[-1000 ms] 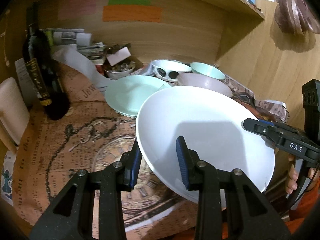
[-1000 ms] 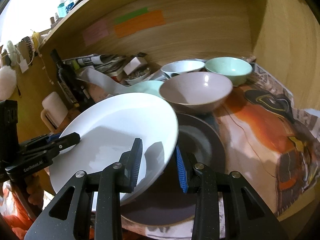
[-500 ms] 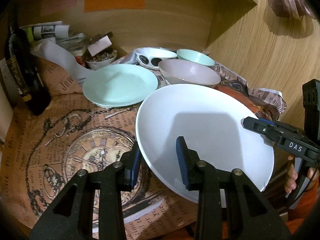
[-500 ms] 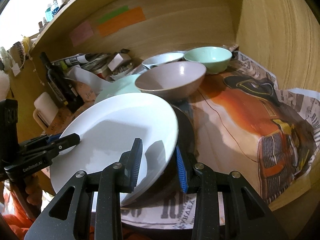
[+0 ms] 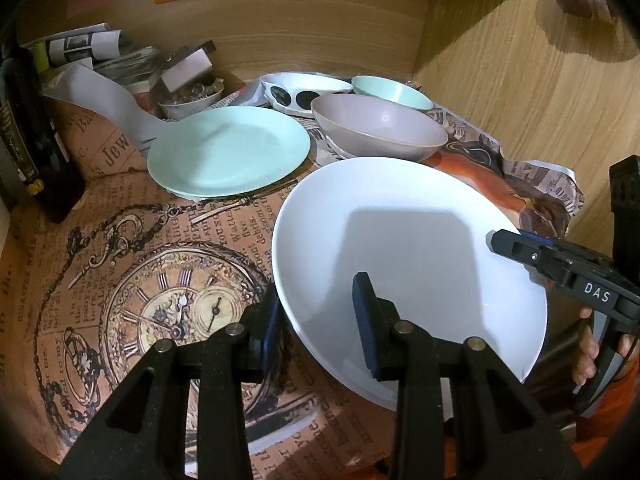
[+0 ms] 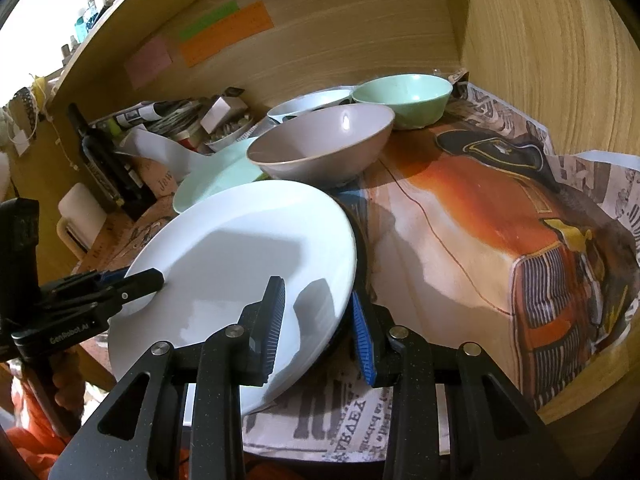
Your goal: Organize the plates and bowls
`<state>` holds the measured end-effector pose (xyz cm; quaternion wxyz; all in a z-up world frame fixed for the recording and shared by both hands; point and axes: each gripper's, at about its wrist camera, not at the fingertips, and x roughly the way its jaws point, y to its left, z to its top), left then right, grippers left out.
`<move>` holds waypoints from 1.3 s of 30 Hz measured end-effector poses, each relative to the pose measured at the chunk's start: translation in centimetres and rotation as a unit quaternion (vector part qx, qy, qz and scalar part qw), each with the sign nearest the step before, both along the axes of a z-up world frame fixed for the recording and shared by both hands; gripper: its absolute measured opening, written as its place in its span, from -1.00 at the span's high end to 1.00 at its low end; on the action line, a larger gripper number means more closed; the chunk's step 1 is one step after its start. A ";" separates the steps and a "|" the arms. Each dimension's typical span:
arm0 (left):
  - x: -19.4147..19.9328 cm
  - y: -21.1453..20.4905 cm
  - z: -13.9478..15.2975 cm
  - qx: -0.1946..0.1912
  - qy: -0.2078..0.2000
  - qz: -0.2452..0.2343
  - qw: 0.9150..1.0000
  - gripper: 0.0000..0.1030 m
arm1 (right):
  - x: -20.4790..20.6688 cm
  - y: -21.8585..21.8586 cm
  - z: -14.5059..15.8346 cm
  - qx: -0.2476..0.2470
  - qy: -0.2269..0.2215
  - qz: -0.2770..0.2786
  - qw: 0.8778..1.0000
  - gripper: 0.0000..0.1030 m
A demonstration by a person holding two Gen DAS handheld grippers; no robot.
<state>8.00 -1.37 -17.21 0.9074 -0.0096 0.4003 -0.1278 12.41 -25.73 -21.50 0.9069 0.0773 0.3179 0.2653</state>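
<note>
A large white plate hangs tilted over the front of the paper-covered shelf, held by both rims. My left gripper is shut on its near-left rim, one blue pad above and one below. My right gripper is shut on the opposite rim and shows in the left wrist view at the plate's right edge. The dark edge of another plate peeks out just under the white plate's right rim. A mint plate lies behind to the left. A grey-pink bowl, a mint bowl and a white spotted bowl stand at the back.
A dark bottle stands at the far left. A small bowl of odds and ends, papers and a box crowd the back left corner. Wooden walls close the back and right side. Printed paper covers the shelf floor.
Both grippers have carried the white plate forward and lower over the shelf. The dark plate beneath is now mostly hidden by it. Neither grip has changed.
</note>
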 end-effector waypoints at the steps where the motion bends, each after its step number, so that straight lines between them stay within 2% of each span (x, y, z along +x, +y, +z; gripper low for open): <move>1: 0.1 0.0 -0.1 0.000 0.001 0.001 1.000 0.32 | 0.1 0.0 0.0 0.000 0.001 0.002 1.000 0.42; 6: 1.0 0.6 -1.0 -0.014 0.025 0.001 1.000 0.31 | 0.4 0.2 -0.1 -0.001 0.001 0.003 1.000 0.42; 15: 1.3 0.3 -1.0 -0.007 0.024 -0.004 1.000 0.30 | 0.5 0.1 0.0 -0.008 -0.002 0.008 1.000 0.43; 23: 1.3 -0.4 -1.2 0.014 0.023 -0.005 1.000 0.23 | 0.4 0.4 0.2 -0.052 -0.011 -0.002 0.999 0.41; 34: 1.8 -0.4 -1.3 0.014 0.018 -0.007 1.000 0.21 | 0.9 0.3 0.3 -0.043 -0.020 -0.009 0.999 0.38; 39: 2.0 0.5 -0.5 0.016 0.001 0.010 1.000 0.17 | 1.0 -0.1 1.5 -0.035 -0.035 -0.015 0.999 0.38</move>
